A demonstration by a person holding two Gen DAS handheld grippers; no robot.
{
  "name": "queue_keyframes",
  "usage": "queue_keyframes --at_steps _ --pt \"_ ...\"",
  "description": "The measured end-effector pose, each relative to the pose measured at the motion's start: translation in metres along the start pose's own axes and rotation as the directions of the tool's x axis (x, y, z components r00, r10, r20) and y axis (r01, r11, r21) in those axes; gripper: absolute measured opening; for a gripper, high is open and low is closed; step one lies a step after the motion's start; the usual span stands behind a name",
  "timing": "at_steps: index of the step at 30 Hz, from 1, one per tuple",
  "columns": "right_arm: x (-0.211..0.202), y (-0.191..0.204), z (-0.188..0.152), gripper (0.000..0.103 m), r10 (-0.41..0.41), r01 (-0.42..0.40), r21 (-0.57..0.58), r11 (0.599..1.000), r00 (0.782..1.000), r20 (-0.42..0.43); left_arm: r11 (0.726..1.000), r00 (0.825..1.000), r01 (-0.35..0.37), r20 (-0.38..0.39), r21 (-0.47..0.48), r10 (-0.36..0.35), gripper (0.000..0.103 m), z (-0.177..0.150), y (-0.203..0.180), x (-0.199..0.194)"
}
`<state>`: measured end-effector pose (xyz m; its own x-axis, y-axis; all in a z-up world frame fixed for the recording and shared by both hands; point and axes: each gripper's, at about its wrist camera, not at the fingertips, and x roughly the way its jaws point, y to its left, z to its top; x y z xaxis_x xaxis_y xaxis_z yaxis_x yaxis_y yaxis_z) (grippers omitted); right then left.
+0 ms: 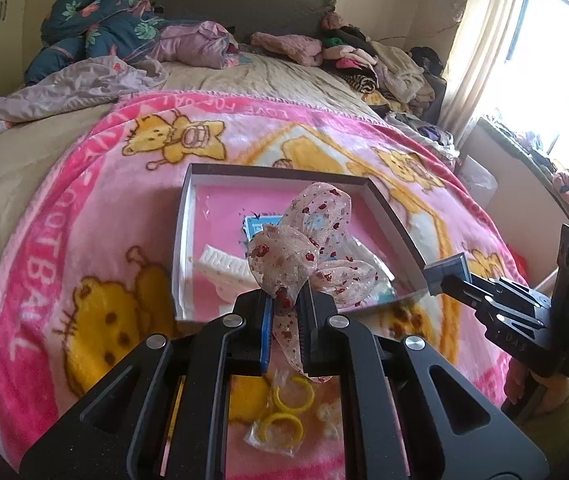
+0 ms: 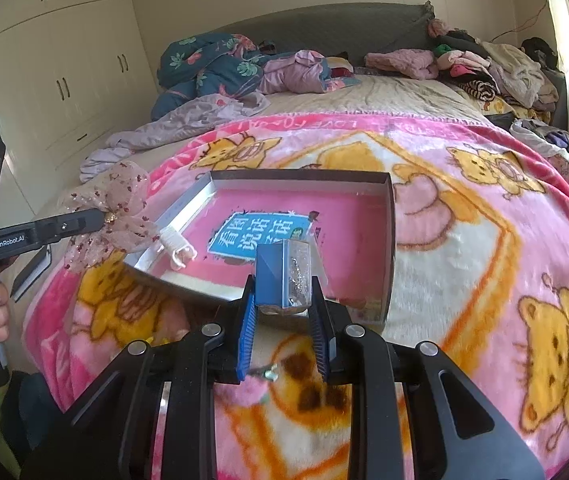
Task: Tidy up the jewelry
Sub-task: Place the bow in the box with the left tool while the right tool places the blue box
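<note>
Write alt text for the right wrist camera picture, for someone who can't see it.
The right gripper is shut on a small blue box, held over the near edge of an open tray on a pink cartoon blanket covering a bed. At left, the left gripper holds a sheer ribbon bow beside the tray.

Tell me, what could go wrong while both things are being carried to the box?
1. The left hand-held gripper pinches only a thin bit of the floppy bow, so the bow might slip out onto the blanket.
2. The right hand-held gripper holds the small blue case by its lower end; it could tip out.
3. The bow may snag on the box rim.
</note>
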<state>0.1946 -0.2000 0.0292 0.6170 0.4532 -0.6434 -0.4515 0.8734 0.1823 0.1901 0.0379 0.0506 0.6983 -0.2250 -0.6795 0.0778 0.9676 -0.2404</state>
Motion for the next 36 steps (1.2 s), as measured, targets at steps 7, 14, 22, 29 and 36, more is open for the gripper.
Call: queue_keyframes --at_steps 7,14,22,29,36 --pt "0.021 -0.006 0.013 0.024 -0.013 0.013 0.0 1.0 1.0 -0.003 1.0 1.0 -0.003 -0.022 -0.004 0.003 0.005 0.006 0.0 0.024" --pt "0.047 -0.02 0.025 0.024 -0.059 0.059 0.006 0.998 0.998 -0.016 1.0 0.999 0.004 -0.051 -0.008 -0.004 0.005 0.007 0.003 0.051" --pt "0.069 -0.037 0.027 0.024 -0.091 0.093 0.032 0.995 0.995 -0.046 1.0 0.996 0.026 -0.088 0.0 -0.026 0.006 0.006 -0.001 0.081" --pt "0.083 -0.048 0.023 0.024 -0.107 0.112 0.052 0.992 0.991 -0.083 0.999 0.991 0.039 -0.126 0.008 -0.037 0.008 0.005 -0.006 0.102" --pt "0.098 -0.053 0.024 0.024 -0.106 0.114 0.061 0.992 0.987 -0.123 0.999 0.986 0.038 -0.164 0.026 -0.033 0.013 0.01 -0.008 0.116"
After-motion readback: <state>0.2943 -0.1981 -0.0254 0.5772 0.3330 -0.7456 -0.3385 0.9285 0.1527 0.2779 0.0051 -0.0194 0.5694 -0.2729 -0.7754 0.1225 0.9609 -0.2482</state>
